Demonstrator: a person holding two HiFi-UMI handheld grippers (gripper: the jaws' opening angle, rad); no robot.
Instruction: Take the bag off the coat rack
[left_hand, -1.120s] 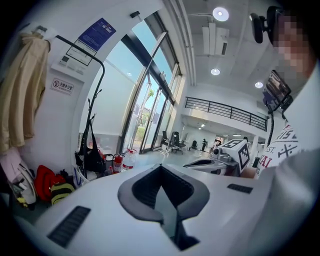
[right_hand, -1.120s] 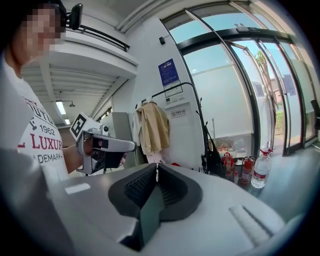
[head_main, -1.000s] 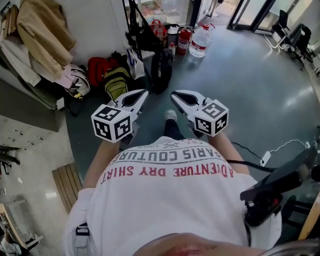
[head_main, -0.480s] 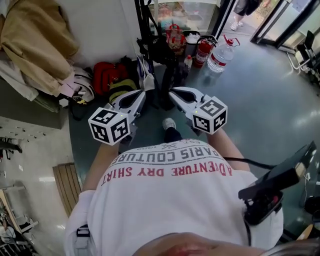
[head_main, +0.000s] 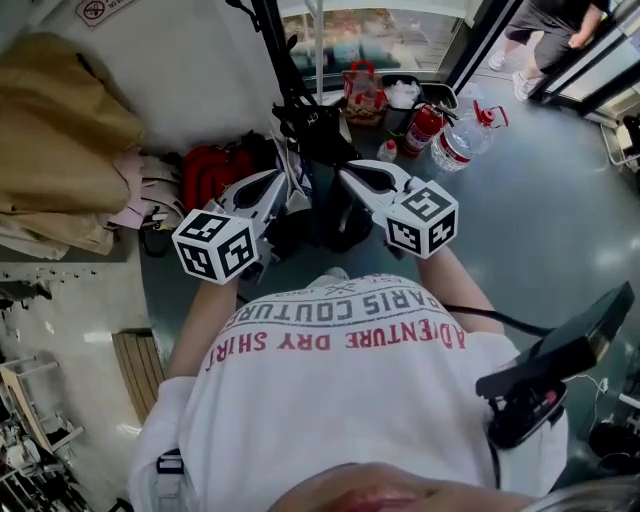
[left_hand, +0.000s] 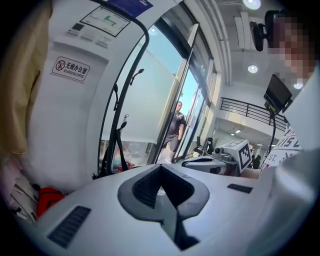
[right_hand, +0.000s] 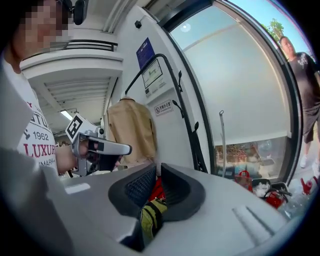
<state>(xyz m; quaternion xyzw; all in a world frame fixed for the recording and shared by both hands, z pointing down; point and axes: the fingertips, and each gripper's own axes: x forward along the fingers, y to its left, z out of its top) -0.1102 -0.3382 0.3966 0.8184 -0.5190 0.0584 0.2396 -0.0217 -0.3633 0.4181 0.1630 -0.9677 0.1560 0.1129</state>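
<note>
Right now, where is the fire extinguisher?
Head view, upper right of centre: the fire extinguisher sits just left of the big water bottle, near the glass doorway.

A black bag (head_main: 325, 135) with long straps hangs low and upright on the black bent-tube coat rack (head_main: 272, 45), which stands against the white wall (head_main: 190, 80), its hooks otherwise bare.

Glossy grey floor (head_main: 540, 230) from 1 to 4 o'clock, white wall (head_main: 190, 90) at 11 o'clock, glass doors (head_main: 370, 25) at 12 o'clock, red fire extinguisher (head_main: 423, 128) and water jug (head_main: 462, 140) at 1 o'clock, tan coats (head_main: 60, 140) at 9 o'clock
</note>
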